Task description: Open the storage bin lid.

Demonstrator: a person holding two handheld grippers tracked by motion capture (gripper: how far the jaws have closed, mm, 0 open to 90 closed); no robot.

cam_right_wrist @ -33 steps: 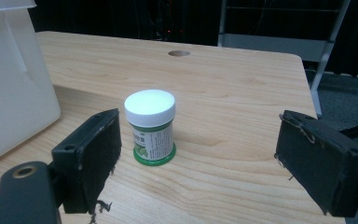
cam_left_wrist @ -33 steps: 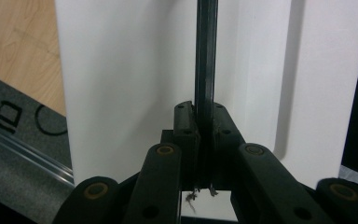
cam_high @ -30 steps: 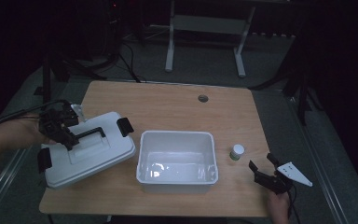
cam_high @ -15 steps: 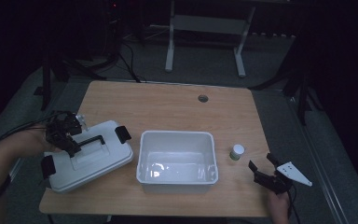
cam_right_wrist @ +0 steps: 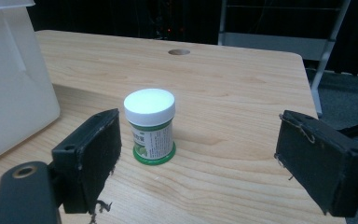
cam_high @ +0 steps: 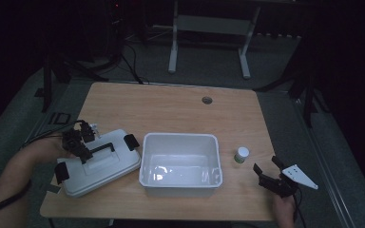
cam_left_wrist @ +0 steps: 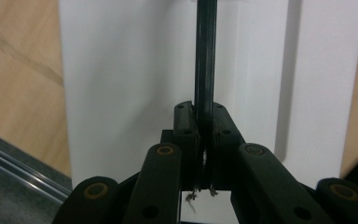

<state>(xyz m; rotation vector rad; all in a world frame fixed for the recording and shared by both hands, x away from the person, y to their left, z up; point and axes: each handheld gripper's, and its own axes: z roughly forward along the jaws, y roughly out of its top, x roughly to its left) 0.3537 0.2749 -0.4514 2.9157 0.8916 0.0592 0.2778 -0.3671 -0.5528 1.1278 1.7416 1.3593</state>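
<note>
A white lid [cam_high: 105, 167] with a black handle [cam_high: 100, 149] and black end clips lies at the table's left. My left gripper [cam_high: 85, 155] is shut on that handle; in the left gripper view the thin black handle [cam_left_wrist: 205, 56] runs up from between the closed jaws of my left gripper [cam_left_wrist: 204, 117], over the white lid [cam_left_wrist: 130, 70]. An empty white bin [cam_high: 180, 137] stands mid-table. To its right is a small jar [cam_high: 241, 154] with a white cap and green label. My right gripper [cam_high: 266, 165] stands open just short of the jar [cam_right_wrist: 150, 126], which sits ahead of the gap in my right gripper [cam_right_wrist: 199, 128].
The wooden table [cam_high: 171, 109] has a round cable hole [cam_high: 207, 99] at the back. The bin's wall [cam_right_wrist: 14, 79] rises at the left of the right gripper view. Dark floor, cables and a metal frame lie beyond the far edge.
The lid and my left gripper on its handle have shifted slightly toward the near edge and toward the bin. The right gripper and jar have stayed put.
</note>
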